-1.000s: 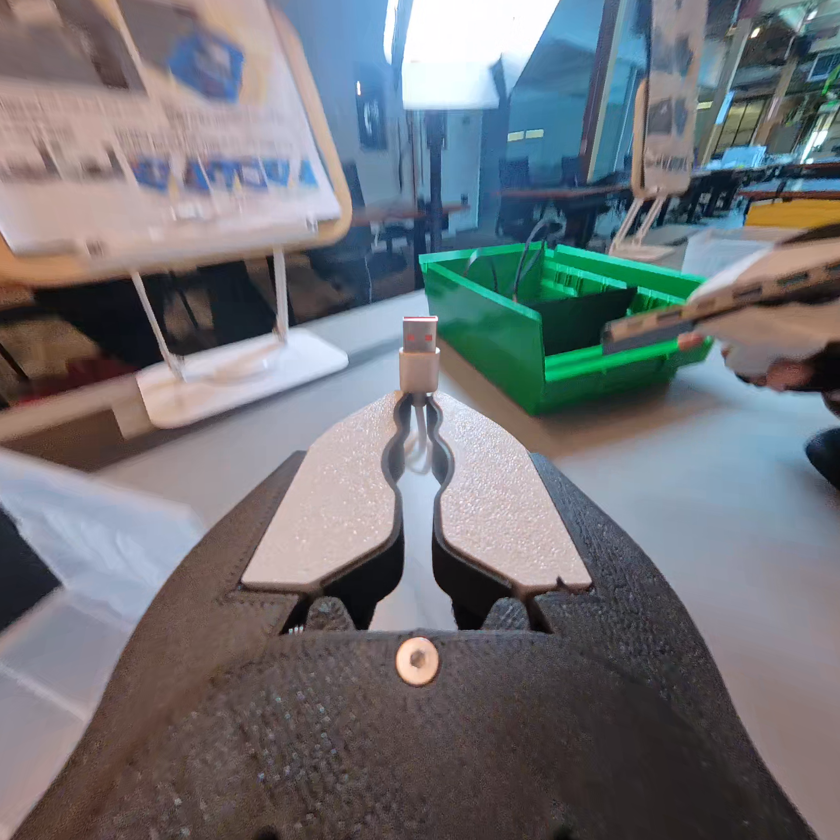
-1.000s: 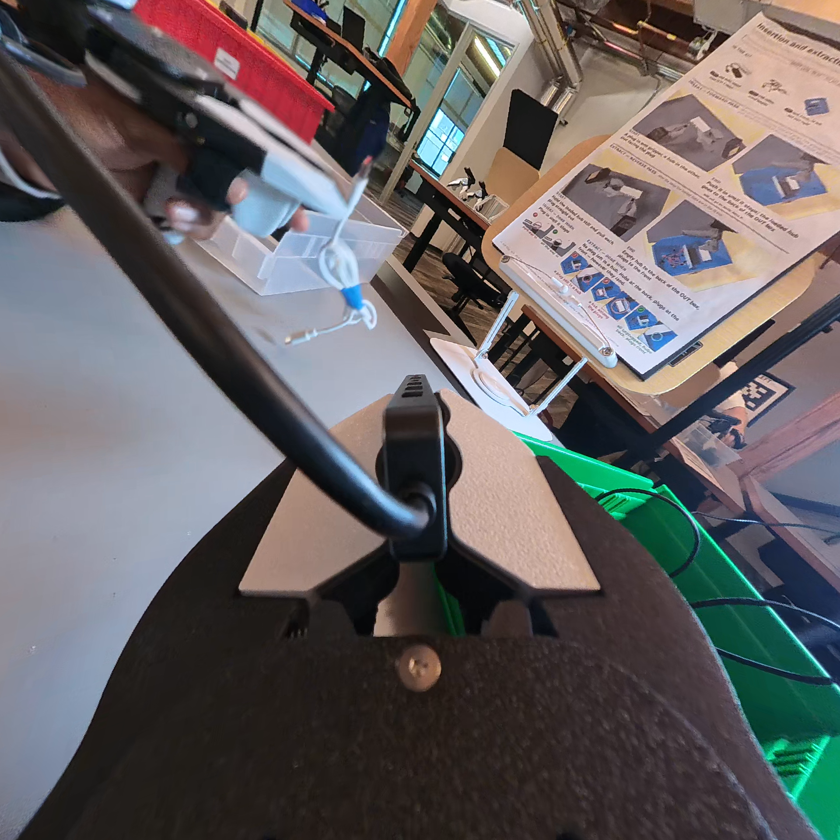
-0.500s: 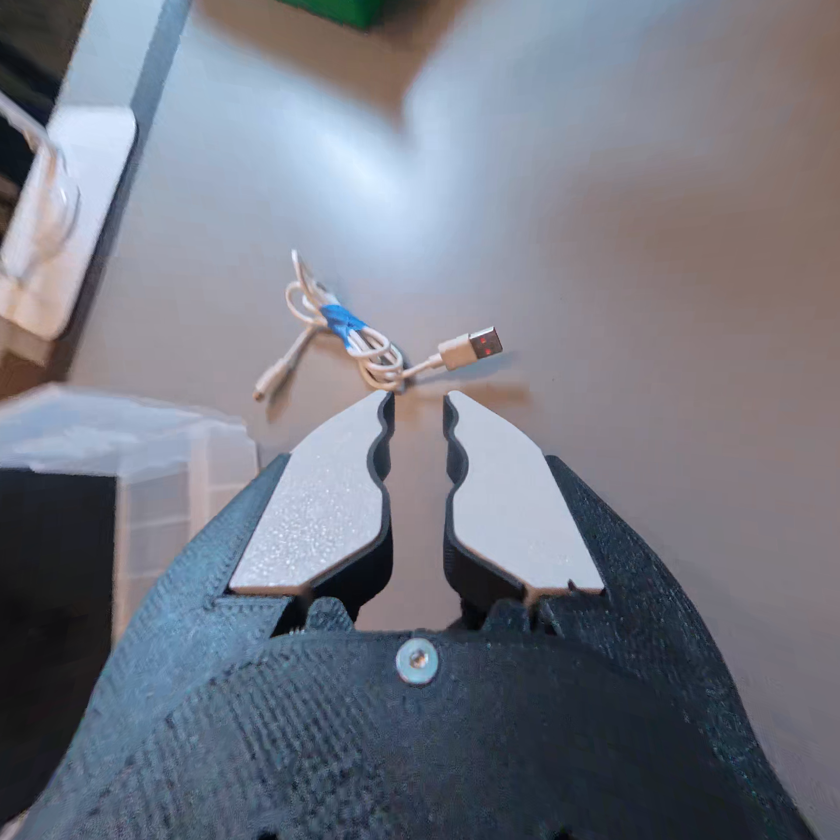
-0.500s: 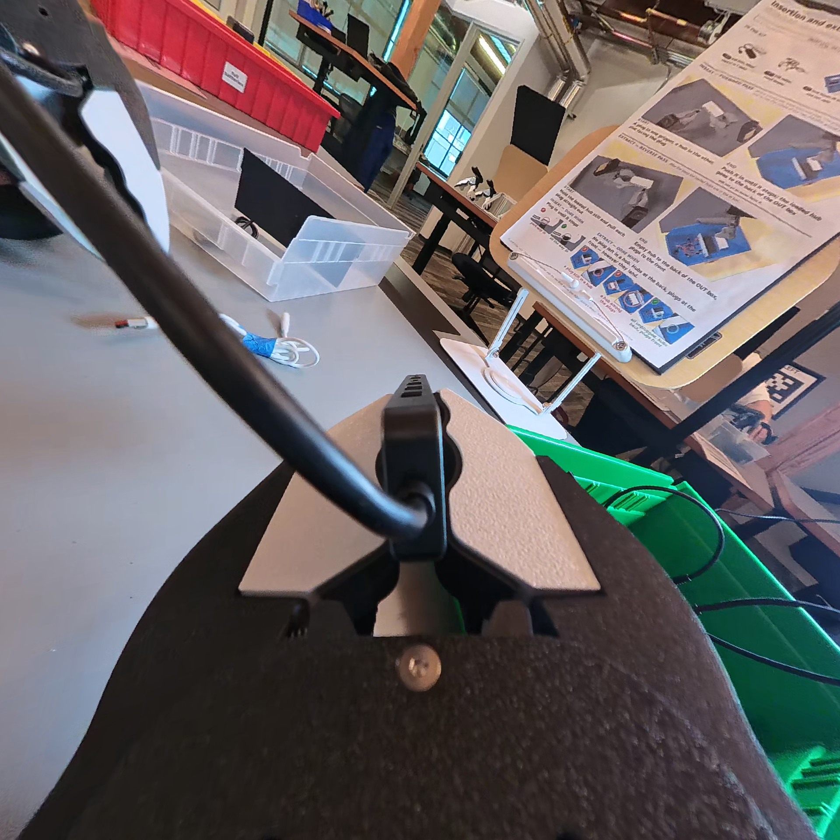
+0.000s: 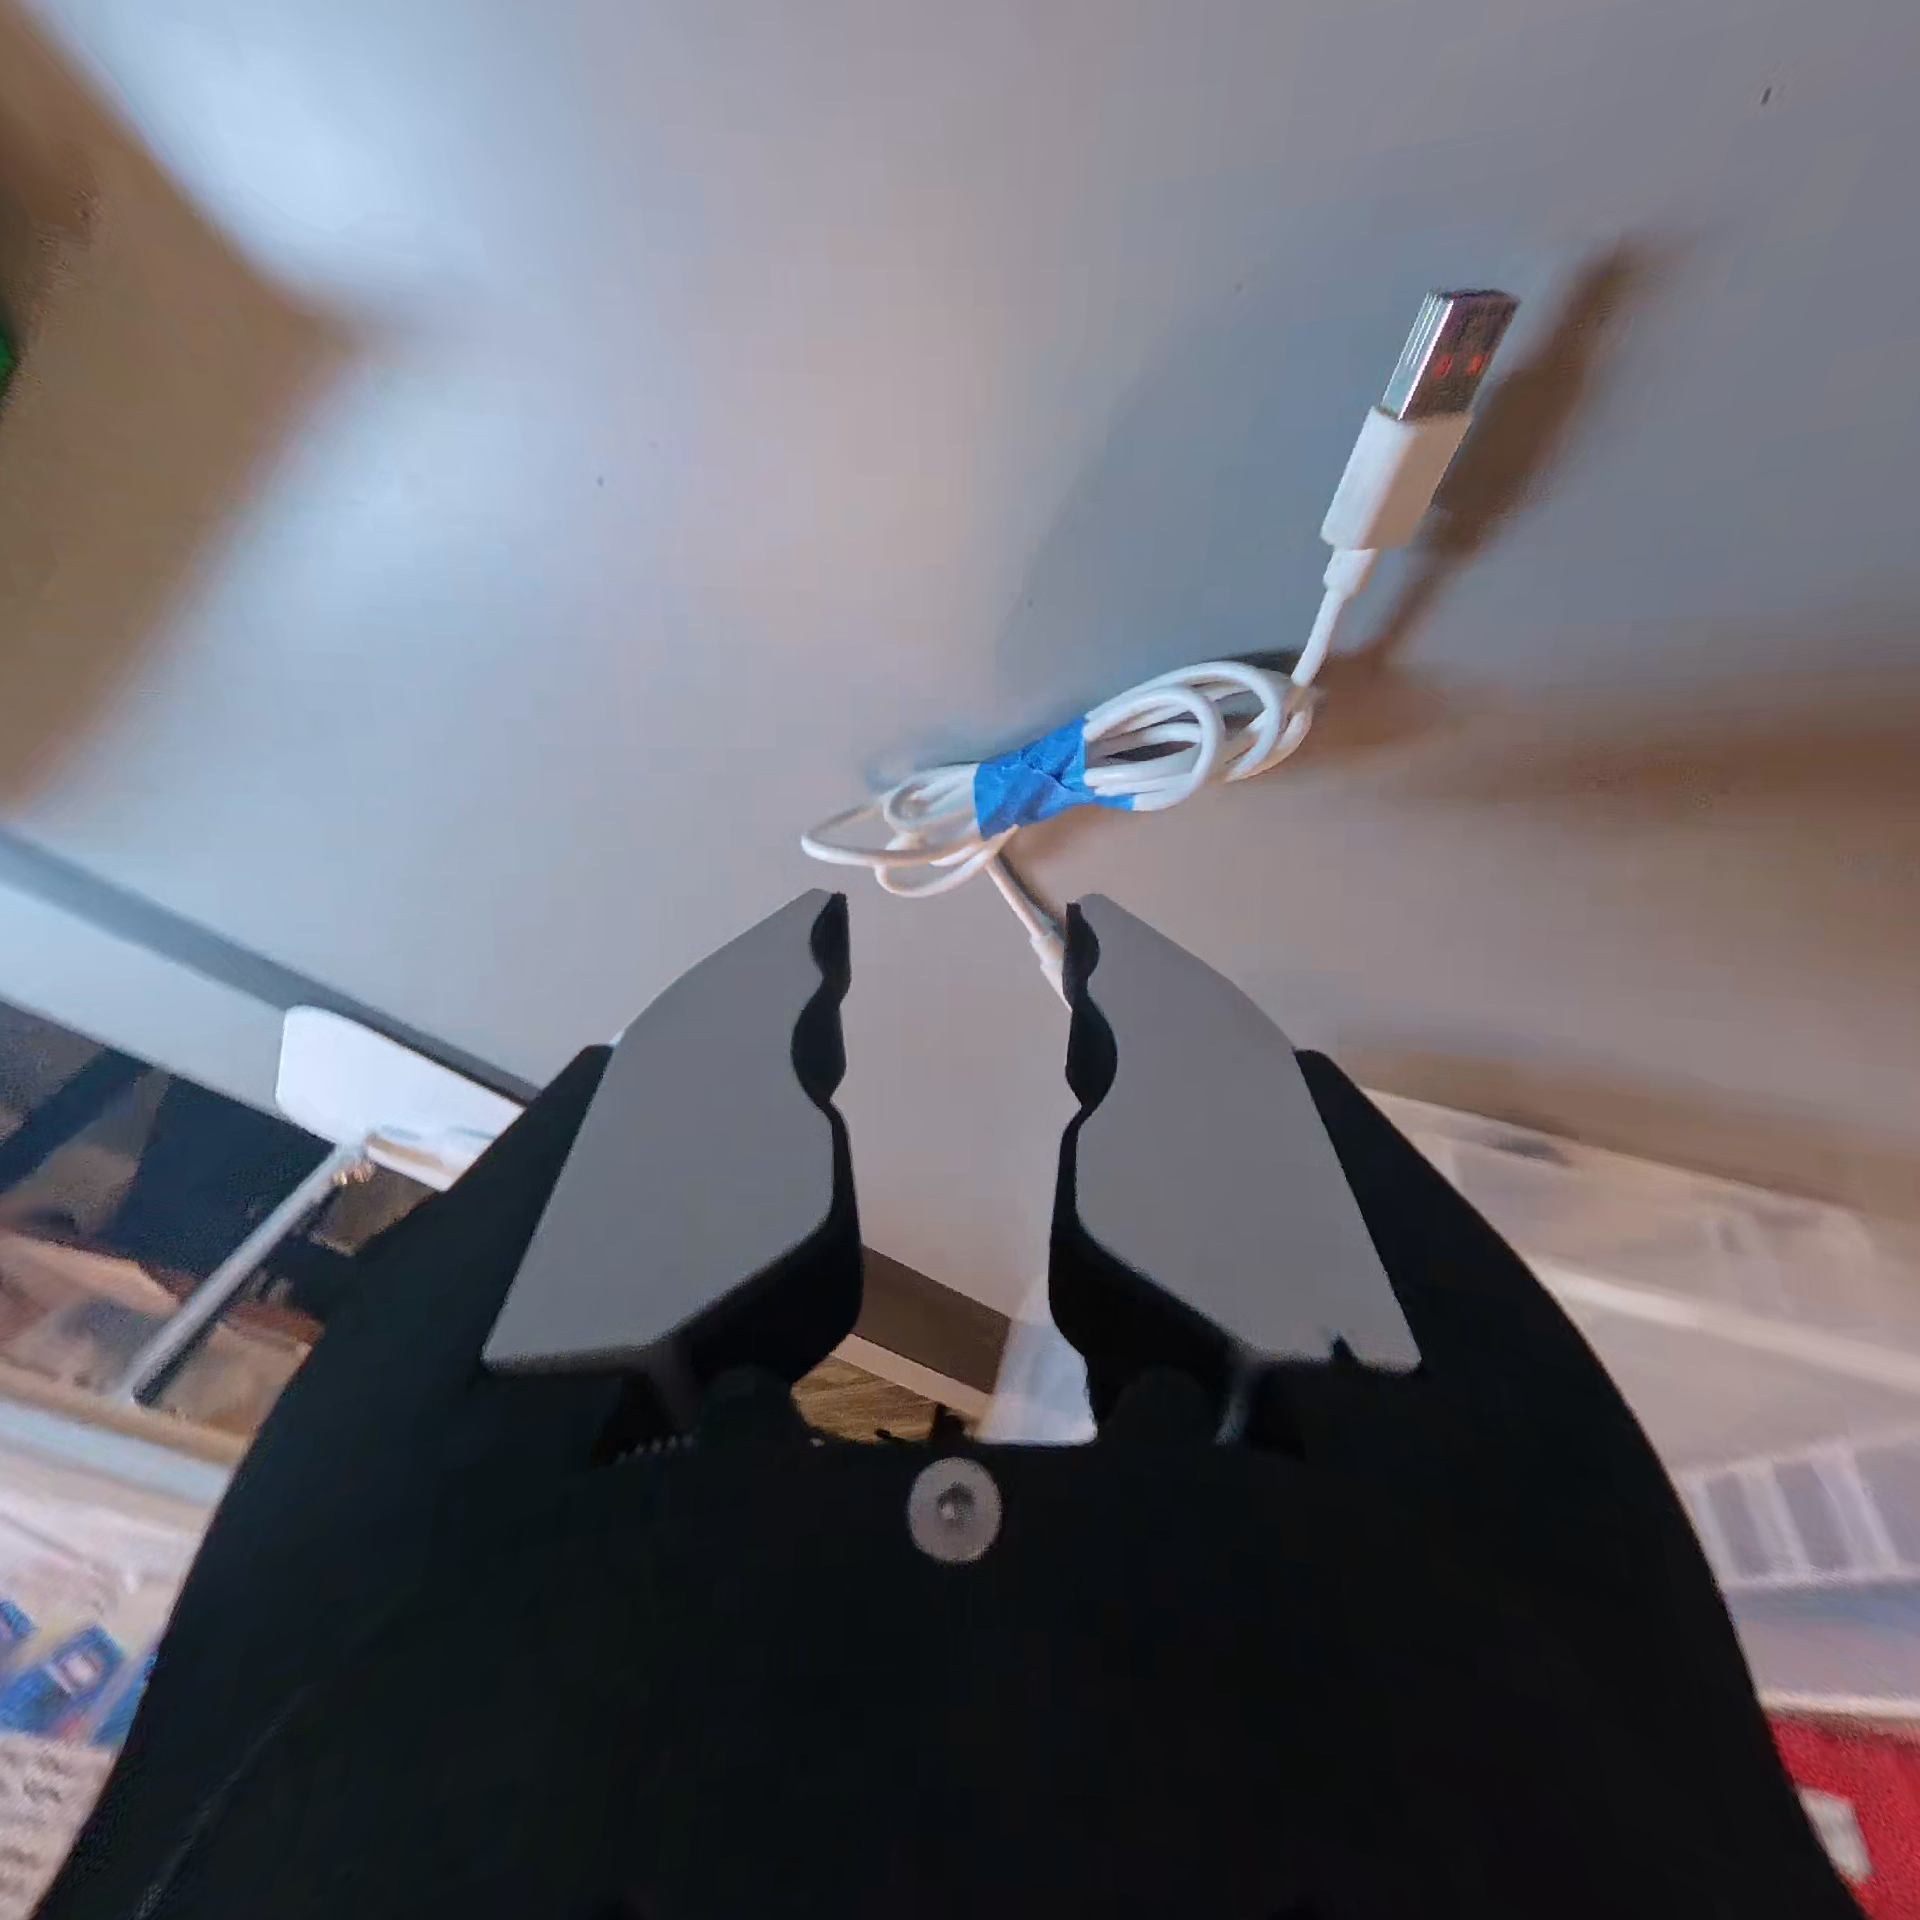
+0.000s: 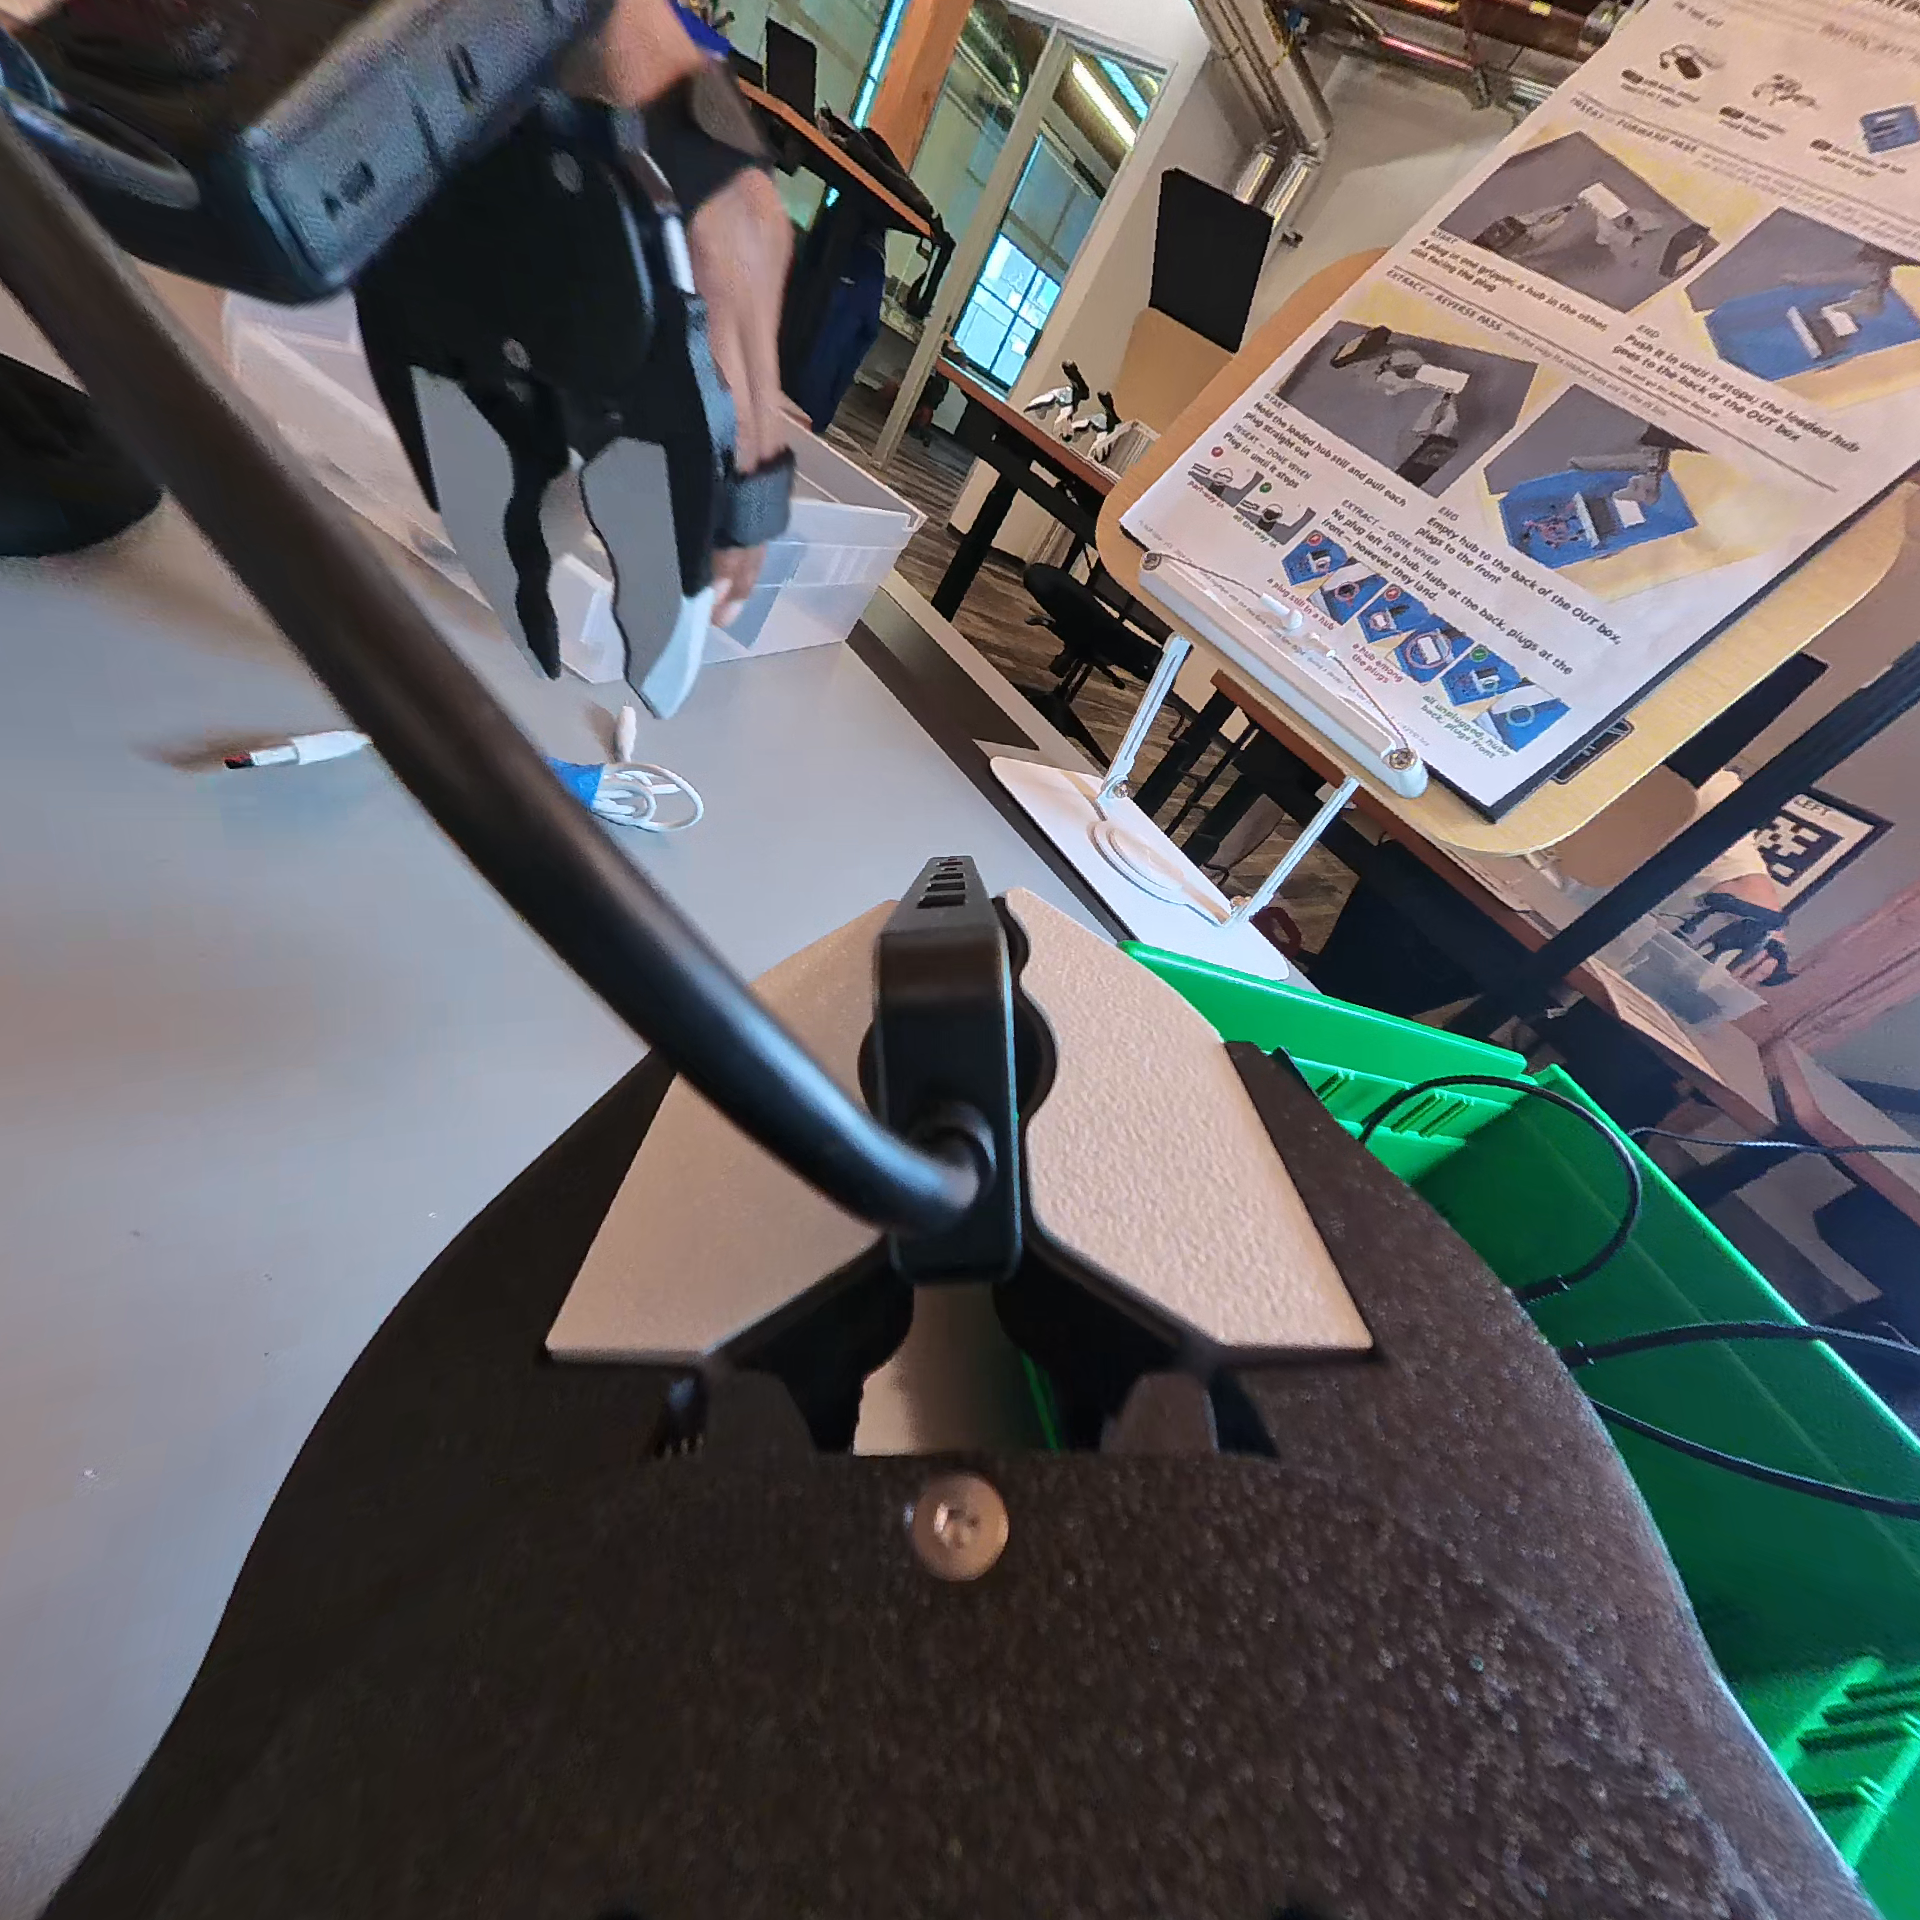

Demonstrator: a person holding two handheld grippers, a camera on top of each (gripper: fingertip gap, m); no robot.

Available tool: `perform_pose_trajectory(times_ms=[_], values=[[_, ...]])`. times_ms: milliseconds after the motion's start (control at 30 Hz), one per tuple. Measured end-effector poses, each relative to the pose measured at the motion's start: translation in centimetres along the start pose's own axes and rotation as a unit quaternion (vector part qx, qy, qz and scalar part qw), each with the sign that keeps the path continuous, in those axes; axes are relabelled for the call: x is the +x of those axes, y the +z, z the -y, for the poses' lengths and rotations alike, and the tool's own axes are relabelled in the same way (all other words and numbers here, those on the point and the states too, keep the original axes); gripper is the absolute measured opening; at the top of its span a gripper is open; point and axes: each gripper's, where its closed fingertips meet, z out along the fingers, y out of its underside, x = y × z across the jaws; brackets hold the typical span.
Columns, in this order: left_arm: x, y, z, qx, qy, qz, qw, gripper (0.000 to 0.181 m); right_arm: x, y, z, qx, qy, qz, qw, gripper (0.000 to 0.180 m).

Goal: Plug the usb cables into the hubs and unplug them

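The white usb cable point(image 5: 1101, 769) lies loose on the grey surface point(image 5: 727, 364), just ahead of the left gripper point(image 5: 951, 914), whose jaws stand apart and hold nothing. The cable is coiled into a small bundle bound by a strip of blue tape point(image 5: 1029, 784); its flat metal plug point(image 5: 1423, 416) sticks out on a short free lead, and the thin tail end runs back toward the right-hand jaw tip.

It looks very light and limp, so the bundle would likely flop or swing if lifted by the wire. The white moulded housing behind the metal tip appears to be the only stiff part, and probably the best place to take hold, across its flat sides, so the plug stays aligned with the gripper. The smooth plastic may slip under a light squeeze.

The right gripper point(image 6: 951, 1060) is clamped on a narrow black hub point(image 6: 945, 1039), held edge-up with its port end pointing forward; a thick black cord point(image 6: 436, 707) curves away from it up to the left and seems stiff enough to tug at the hub.

The surface around the cable is open toward the near side. Its far edge is close by, with a clear plastic bin point(image 6: 831, 561) beyond the cable, a white stand point(image 6: 1143, 842) carrying an instruction sheet, and a green bin point(image 6: 1558, 1226) at the right.
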Motion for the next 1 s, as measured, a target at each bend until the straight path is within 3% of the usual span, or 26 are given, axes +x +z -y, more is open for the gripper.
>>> perform_pose_trajectory(times_ms=[200,367,467,533,600,667,733,900,1000], values=[[-0.5,3.3,0.1,-0.043,0.162,-0.064,0.984,0.045,1.4,-0.8,-0.2,0.002,0.006,-0.012,1.0,0.012],[0.4,4.7,-0.9,-0.067,0.175,-0.093,0.978,0.027,3.5,-2.0,-0.4,0.012,0.032,-0.037,0.999,0.012],[-2.4,3.6,-1.7,-0.07,0.096,-0.004,0.993,0.024,3.9,-2.3,-0.2,0.018,0.042,-0.042,0.998,0.012],[-5.5,1.8,-3.2,-0.089,0.026,0.105,0.99,0.024,4.0,-2.3,-0.1,0.02,0.042,-0.045,0.998,0.012],[-7.3,-0.5,-5.6,-0.136,-0.07,0.202,0.967,0.024,4.1,-2.3,-0.1,0.017,0.04,-0.051,0.998,0.012],[-6.1,-1.7,-6.1,-0.146,-0.172,0.243,0.943,0.024,4.3,-2.4,0.1,0.019,0.041,-0.055,0.997,0.012],[-2.6,-1.1,-4.2,-0.125,-0.243,0.221,0.936,0.027,4.4,-2.5,0.2,0.022,0.045,-0.058,0.997,0.012],[4.8,0.2,4.5,-0.007,-0.308,0.151,0.939,0.03,4.6,-2.3,0.2,0.031,0.076,-0.054,0.995,0.012],[4.9,-2.0,7.0,0.099,-0.388,0.13,0.907,0.03,4.6,-2.0,0.0,0.034,0.099,-0.05,0.993,0.012]])
